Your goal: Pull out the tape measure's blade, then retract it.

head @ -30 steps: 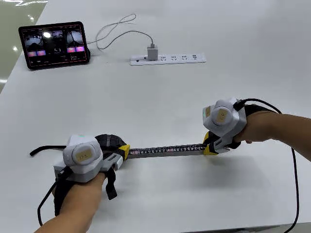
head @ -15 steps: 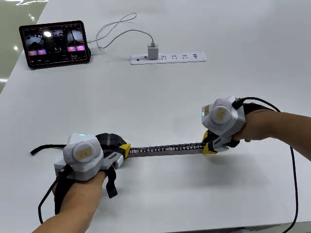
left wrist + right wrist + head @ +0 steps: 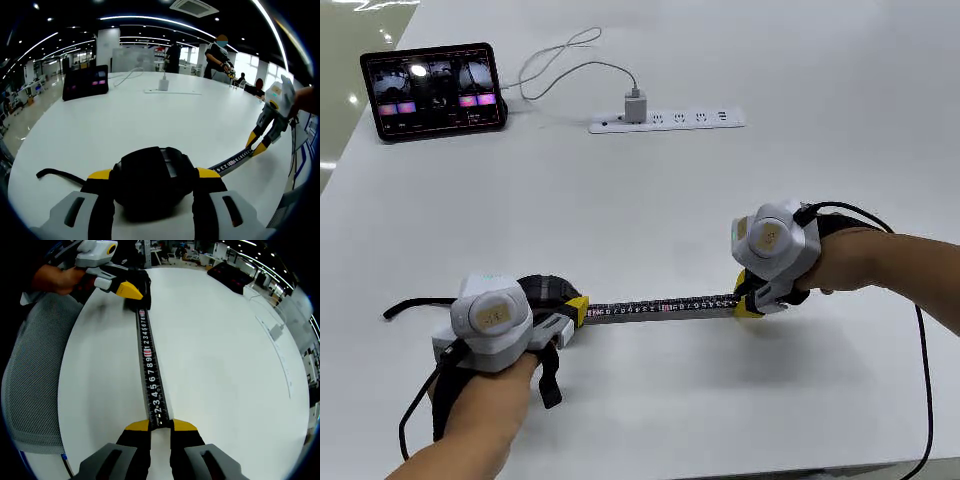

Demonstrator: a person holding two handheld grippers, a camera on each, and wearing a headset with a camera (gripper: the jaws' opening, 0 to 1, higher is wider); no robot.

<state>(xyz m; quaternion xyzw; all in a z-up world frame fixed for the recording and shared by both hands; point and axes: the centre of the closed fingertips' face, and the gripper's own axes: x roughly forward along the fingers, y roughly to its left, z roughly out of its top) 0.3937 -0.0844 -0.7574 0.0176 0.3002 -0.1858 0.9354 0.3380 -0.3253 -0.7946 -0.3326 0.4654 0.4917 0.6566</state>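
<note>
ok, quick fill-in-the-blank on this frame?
The left gripper is shut on the case; the right gripper pinches the tip of the ____.
The printed numbers face ____.
The charger is plugged into the ____.
Missing: blade; up; power strip.

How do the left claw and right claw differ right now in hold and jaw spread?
The left claw clamps the black tape case; the right claw pinches the end of the blade. The left claw's jaws stand wide around the case; the right claw's jaws are nearly together on the thin blade. Both have yellow tips and sit low over the white table, joined by the drawn-out blade.
</note>
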